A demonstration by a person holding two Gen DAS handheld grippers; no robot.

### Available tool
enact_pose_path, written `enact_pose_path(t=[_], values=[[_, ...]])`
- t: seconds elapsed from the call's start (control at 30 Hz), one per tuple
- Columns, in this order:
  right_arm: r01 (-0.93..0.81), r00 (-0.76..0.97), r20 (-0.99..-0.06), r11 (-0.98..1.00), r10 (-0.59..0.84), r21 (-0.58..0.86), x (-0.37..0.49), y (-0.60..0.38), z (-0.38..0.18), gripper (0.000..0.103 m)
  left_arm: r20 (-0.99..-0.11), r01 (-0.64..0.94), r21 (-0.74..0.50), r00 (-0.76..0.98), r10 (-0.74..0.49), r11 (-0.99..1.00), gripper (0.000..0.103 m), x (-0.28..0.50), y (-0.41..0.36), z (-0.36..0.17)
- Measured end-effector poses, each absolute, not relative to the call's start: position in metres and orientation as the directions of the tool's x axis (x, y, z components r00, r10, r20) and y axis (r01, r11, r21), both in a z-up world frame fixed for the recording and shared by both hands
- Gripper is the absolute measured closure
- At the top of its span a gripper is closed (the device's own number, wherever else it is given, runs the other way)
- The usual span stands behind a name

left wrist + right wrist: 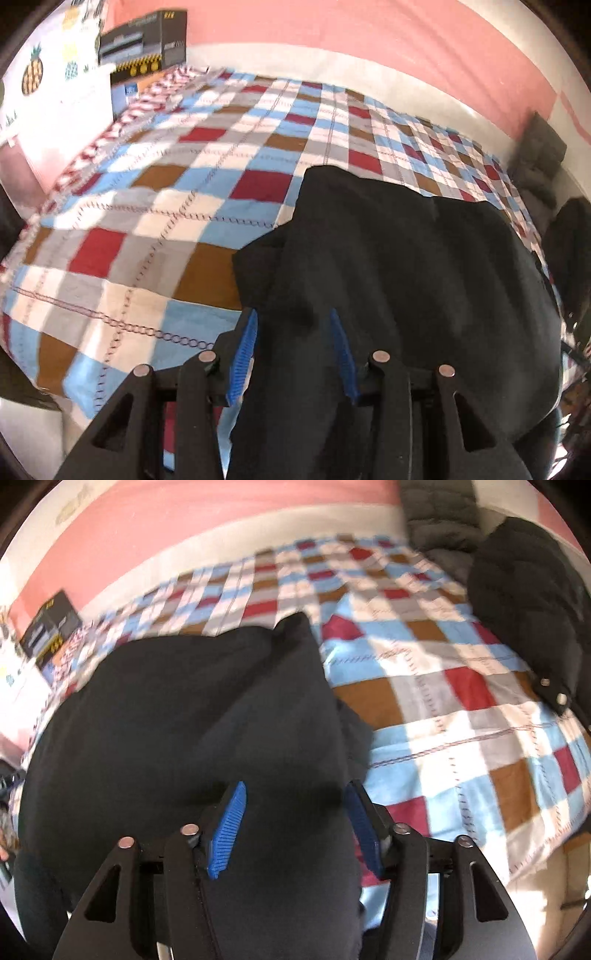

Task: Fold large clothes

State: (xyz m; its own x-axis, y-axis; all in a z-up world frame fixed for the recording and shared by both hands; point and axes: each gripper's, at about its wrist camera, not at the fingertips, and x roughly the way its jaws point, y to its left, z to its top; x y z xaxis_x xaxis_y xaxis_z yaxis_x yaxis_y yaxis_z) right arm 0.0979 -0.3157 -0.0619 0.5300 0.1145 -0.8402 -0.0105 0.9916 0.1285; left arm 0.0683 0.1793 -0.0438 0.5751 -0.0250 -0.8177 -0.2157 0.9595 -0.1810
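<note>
A large dark navy garment point(406, 266) lies on a checkered bedspread point(155, 206), spread toward me. My left gripper point(293, 314) stands open with its blue pads on either side of the cloth's left near part. In the right wrist view the same garment point(184, 709) fills the left half. My right gripper point(295, 786) is open over the garment's right near edge, the cloth lying between the jaws. Neither gripper pinches the cloth.
A black and yellow box point(144, 44) stands at the bed's far left corner by a pineapple-print sheet point(55, 85). A black padded jacket point(528, 605) and a grey one point(439, 517) lie at the bed's far right. A pink wall point(332, 26) runs behind.
</note>
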Motion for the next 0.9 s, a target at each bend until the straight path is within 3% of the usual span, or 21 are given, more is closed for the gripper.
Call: enact_pose_path(t=[0.07, 0.2, 0.37, 0.53, 0.7, 0.77, 0.9], values=[[0.009, 0.522, -0.846, 0.991, 0.111, 0.135, 0.102, -0.321, -0.069, 0.026, -0.835, -0.241, -0.209, 0.549, -0.045, 0.948, 0.056, 0.075, 0.185, -0.056], [0.068, 0.517, -0.852, 0.987, 0.089, 0.144, 0.105, -0.340, -0.075, 0.026, -0.829, -0.247, -0.203, 0.558, -0.032, 0.947, 0.044, 0.076, 0.188, -0.060], [0.084, 0.552, -0.833, 0.991, 0.043, 0.107, 0.104, -0.341, -0.055, 0.026, -0.810, -0.218, -0.178, 0.587, -0.017, 0.960, 0.048, 0.082, 0.174, -0.036], [-0.049, 0.624, -0.761, 0.981, 0.177, 0.188, 0.116, -0.303, -0.025, 0.026, -0.774, -0.106, -0.176, 0.629, -0.071, 0.979, 0.048, 0.111, 0.140, -0.014], [-0.176, 0.605, -0.751, 0.964, 0.265, 0.199, 0.137, -0.253, -0.019, 0.047, -0.749, 0.033, -0.209, 0.637, -0.182, 0.977, 0.048, 0.130, 0.085, 0.003], [-0.246, 0.594, -0.748, 0.952, 0.296, 0.181, 0.145, -0.225, -0.020, 0.062, -0.744, 0.116, -0.204, 0.627, -0.231, 0.972, 0.048, 0.137, 0.052, 0.008], [-0.267, 0.544, -0.798, 0.955, 0.259, 0.128, 0.164, -0.199, -0.043, 0.077, -0.753, 0.228, -0.197, 0.588, -0.296, 0.954, 0.048, 0.161, -0.005, 0.006]])
